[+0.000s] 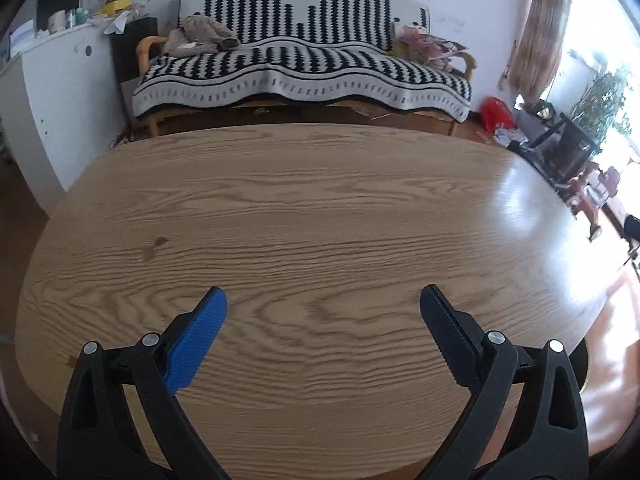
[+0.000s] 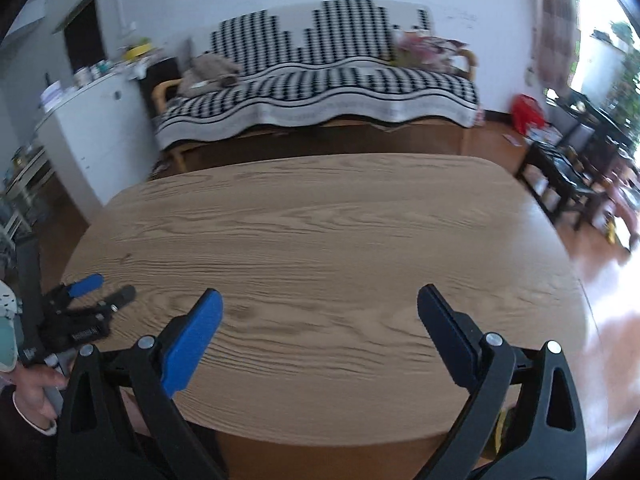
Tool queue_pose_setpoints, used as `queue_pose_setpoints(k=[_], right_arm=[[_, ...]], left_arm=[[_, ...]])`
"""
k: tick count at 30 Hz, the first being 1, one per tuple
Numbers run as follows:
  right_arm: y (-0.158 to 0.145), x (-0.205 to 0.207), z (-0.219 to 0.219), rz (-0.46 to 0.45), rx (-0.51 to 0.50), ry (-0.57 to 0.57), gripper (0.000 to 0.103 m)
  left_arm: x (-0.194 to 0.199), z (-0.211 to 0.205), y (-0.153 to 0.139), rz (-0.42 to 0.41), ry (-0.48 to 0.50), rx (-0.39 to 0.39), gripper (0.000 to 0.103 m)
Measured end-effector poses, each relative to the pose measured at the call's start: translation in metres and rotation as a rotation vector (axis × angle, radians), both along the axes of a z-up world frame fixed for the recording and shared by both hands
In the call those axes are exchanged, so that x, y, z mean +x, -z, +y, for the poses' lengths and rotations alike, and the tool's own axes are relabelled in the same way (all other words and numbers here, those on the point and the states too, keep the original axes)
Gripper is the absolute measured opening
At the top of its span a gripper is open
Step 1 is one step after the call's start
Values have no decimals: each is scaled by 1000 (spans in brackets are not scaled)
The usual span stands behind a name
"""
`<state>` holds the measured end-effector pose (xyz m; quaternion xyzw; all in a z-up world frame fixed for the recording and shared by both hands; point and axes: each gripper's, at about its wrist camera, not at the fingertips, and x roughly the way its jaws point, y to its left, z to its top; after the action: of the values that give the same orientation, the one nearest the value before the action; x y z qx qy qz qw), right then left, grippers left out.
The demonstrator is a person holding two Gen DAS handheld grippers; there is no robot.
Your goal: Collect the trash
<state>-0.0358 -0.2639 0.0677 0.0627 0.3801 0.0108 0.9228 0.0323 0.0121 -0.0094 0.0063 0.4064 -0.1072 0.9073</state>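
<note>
No trash shows on the wooden table [image 1: 320, 208] in either view. My left gripper [image 1: 323, 300] is open and empty, its blue-padded fingers spread wide just above the near part of the table. My right gripper [image 2: 320, 298] is also open and empty above the table's [image 2: 320, 220] near edge. The left gripper [image 2: 108, 289] also shows at the far left of the right wrist view, held in a hand, its fingers apart over the table's left edge.
A sofa [image 1: 304, 68] under a black-and-white blanket stands behind the table. A white cabinet [image 1: 60, 92] with clutter on top is at the left. A red bag [image 1: 497, 114] lies on the floor at the right, near dark furniture [image 2: 568, 168] and a bright window.
</note>
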Motion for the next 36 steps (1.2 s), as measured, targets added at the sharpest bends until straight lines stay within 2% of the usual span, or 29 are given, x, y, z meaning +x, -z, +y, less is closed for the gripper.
queue_pose_setpoints(k=[4, 7, 14, 25, 36], right_arm=[[5, 26, 35, 17, 27, -19, 95], [14, 40, 49, 53, 59, -14, 95], [31, 46, 46, 122, 151, 15, 95], [33, 26, 29, 140, 113, 25, 95], [24, 20, 33, 118, 82, 16, 95]], left_arm=[[-1, 21, 7, -11, -54, 48, 94], [-1, 33, 10, 32, -57, -12, 94], [5, 34, 8, 33, -58, -28, 94], [5, 25, 11, 26, -42, -20, 94], [5, 20, 16, 35, -38, -8, 94]])
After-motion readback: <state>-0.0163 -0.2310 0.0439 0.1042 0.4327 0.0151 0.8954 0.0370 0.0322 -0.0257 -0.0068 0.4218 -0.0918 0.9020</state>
